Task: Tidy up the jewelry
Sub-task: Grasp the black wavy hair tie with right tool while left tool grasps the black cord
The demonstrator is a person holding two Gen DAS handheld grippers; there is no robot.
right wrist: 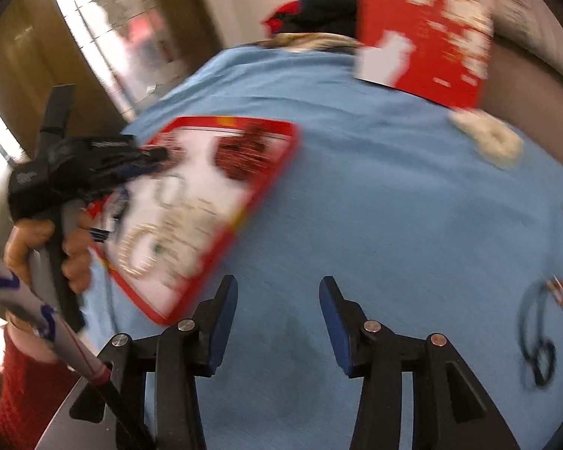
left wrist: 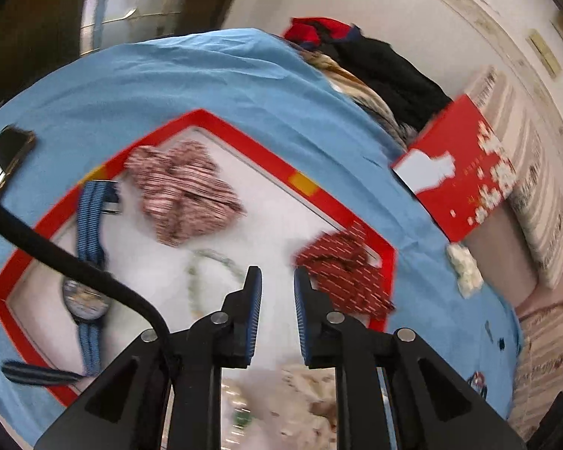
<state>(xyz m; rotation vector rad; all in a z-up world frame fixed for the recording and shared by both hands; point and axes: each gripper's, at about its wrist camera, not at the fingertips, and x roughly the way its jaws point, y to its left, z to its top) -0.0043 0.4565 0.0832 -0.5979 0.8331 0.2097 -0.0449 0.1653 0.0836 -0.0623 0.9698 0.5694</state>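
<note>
A red-rimmed white tray lies on a blue cloth. It holds a pink striped scrunchie, a red patterned scrunchie, a blue-strapped watch and a pale bead string. My left gripper is open and empty above the tray, beside the red scrunchie. In the right wrist view the tray is blurred, with the left gripper over it. My right gripper is open and empty above bare cloth right of the tray. A white scrunchie lies far right.
A red box lid stands at the cloth's far right edge, also in the right wrist view. Dark clothes are piled behind. A phone lies at far left. The white scrunchie lies right of the tray.
</note>
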